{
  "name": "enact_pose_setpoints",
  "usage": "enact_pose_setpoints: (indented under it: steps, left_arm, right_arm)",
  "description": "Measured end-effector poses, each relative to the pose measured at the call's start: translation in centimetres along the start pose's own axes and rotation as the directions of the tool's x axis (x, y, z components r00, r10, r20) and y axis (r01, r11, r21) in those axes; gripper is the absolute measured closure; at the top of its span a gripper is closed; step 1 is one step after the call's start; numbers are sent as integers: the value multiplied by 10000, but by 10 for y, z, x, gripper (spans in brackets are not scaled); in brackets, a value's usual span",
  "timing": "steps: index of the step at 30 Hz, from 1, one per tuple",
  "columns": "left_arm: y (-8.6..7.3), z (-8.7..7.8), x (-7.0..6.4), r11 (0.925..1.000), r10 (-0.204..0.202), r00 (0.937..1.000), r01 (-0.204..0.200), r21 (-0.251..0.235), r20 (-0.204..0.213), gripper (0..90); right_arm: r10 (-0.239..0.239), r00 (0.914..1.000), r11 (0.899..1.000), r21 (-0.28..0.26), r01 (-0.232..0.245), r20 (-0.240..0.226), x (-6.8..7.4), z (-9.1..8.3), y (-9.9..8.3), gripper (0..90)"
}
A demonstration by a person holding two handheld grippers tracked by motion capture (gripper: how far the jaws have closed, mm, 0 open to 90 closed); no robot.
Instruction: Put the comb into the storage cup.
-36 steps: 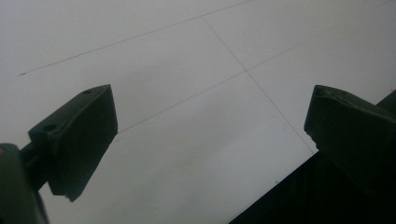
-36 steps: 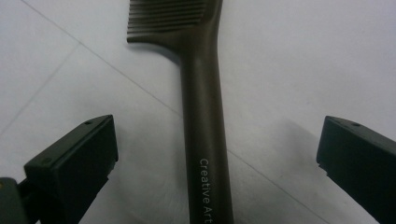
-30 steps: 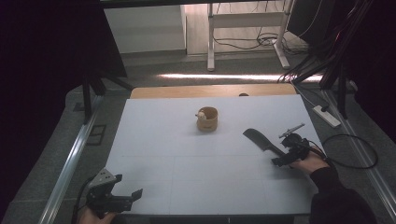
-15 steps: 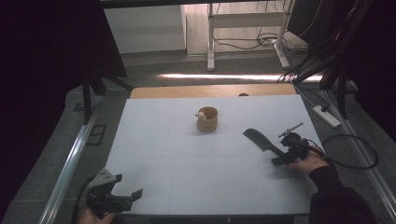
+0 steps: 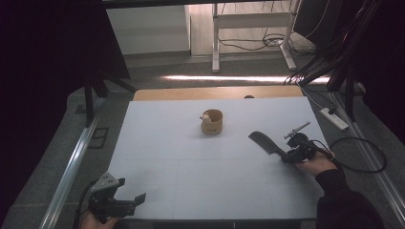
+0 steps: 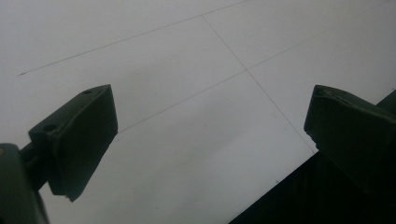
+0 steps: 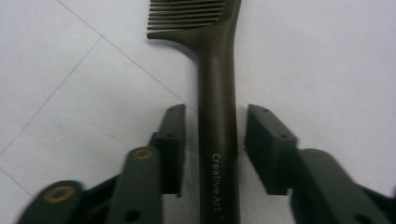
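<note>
A dark comb (image 5: 265,143) lies on the white table (image 5: 191,164) at the right, teeth end toward the middle. In the right gripper view its handle (image 7: 217,154), marked "Creative Art", runs between the two jaws with a thin gap on each side. My right gripper (image 5: 285,156) (image 7: 215,140) is open around that handle, low on the table. At the near left corner my left gripper (image 5: 132,189) (image 6: 210,126) is open, with bare table between its jaws. A small wooden cup (image 5: 213,123) with something pale at its rim stands at the centre back.
The table's front edge (image 6: 327,196) runs just below the left gripper's right jaw. A wooden strip (image 5: 215,92) borders the far side. A black cable (image 5: 360,160) loops on the floor to the right, near a power strip (image 5: 333,118). Metal rails flank the table.
</note>
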State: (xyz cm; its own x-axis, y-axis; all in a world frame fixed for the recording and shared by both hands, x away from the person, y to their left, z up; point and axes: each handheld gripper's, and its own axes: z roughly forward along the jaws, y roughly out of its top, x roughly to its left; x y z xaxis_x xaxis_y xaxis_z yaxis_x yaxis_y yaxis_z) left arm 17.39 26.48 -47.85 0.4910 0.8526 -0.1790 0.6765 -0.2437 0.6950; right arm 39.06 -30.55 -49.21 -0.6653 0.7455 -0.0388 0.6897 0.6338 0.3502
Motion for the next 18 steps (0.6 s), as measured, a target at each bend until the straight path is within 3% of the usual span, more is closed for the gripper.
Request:
enact_pose_setpoints:
  steps: [2,13,18]
  left_arm:
    - [0,0,0,10000,32,10000,-32,21,-1,37]
    - [1,1,-1,9999,87,9999,-86,146,-55,37]
    - [3,4,-5,9982,411,9991,-406,440,-110,37]
  right_arm:
    - [-41,10000,10000,-26,40,-45,-1,0,0,722]
    - [-131,9999,9998,-143,132,110,2,-1,-2,733]
    - [67,9999,9986,-528,-71,-84,0,-3,-7,733]
